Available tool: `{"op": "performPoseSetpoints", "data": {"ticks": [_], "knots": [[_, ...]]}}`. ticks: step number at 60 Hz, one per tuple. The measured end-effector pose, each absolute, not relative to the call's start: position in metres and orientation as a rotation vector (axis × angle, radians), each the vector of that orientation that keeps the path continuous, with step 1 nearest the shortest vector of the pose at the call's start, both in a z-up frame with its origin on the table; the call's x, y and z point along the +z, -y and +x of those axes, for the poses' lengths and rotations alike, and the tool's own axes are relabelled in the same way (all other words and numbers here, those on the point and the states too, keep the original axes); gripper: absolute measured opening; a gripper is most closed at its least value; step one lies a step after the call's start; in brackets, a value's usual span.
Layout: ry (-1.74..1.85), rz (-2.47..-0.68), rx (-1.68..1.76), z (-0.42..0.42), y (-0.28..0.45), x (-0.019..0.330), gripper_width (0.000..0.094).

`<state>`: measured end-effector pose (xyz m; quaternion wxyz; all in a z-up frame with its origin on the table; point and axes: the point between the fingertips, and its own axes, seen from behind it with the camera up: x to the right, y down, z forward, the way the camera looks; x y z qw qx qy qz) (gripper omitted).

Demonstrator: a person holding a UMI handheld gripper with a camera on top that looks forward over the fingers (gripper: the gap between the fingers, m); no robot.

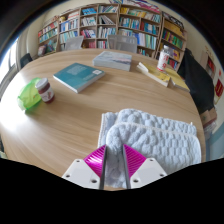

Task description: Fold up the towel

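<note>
On the left of the round wooden tabletop sits a crumpled green bag with a small red-topped jar touching its right side. Just right of them, further in, lies a teal book, flat and closed. Beyond it, toward the far rim, is a low stack of papers or thin books. These things ring the outer part of the surface, which likely leaves the near side free for the cloth work.

Nearer and to the right lies the towel, pale grey-white and ribbed, already doubled over itself in thick, rounded layers. Its near edge runs down into the hand-held gripper, whose magenta pads press against a narrow strip of the fabric from both sides, so the fingers look clamped on the towel's edge. Holding that edge would let the person lift and carry it across for another fold.

Further right, at the far rim, stands a white cup beside a yellowish flat item that I cannot identify. Bookshelves line the back wall, and a dark chair back shows at the right side.
</note>
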<state>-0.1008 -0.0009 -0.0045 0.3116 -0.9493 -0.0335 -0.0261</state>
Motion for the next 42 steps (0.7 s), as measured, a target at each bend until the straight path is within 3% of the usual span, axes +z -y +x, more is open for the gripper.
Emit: {"op": "performPoseSetpoints", "data": {"ticks": [2,11,22,32,42], "knots": [[0.092,-2.526,-0.128,-0.094,0.005,-0.016,0.0224],[0.192,-2.441,-0.163,-0.099,0.002,-0.018,0.0057],[0.116,-2.462,-0.014,-0.099,0.004,-0.012,0.0016],[0.08,-2.341,0.105,-0.078,-0.009,0.066,0.0012],[-0.074,-2.256,0.173,0.004,-0.007,0.133,0.0012]]}}
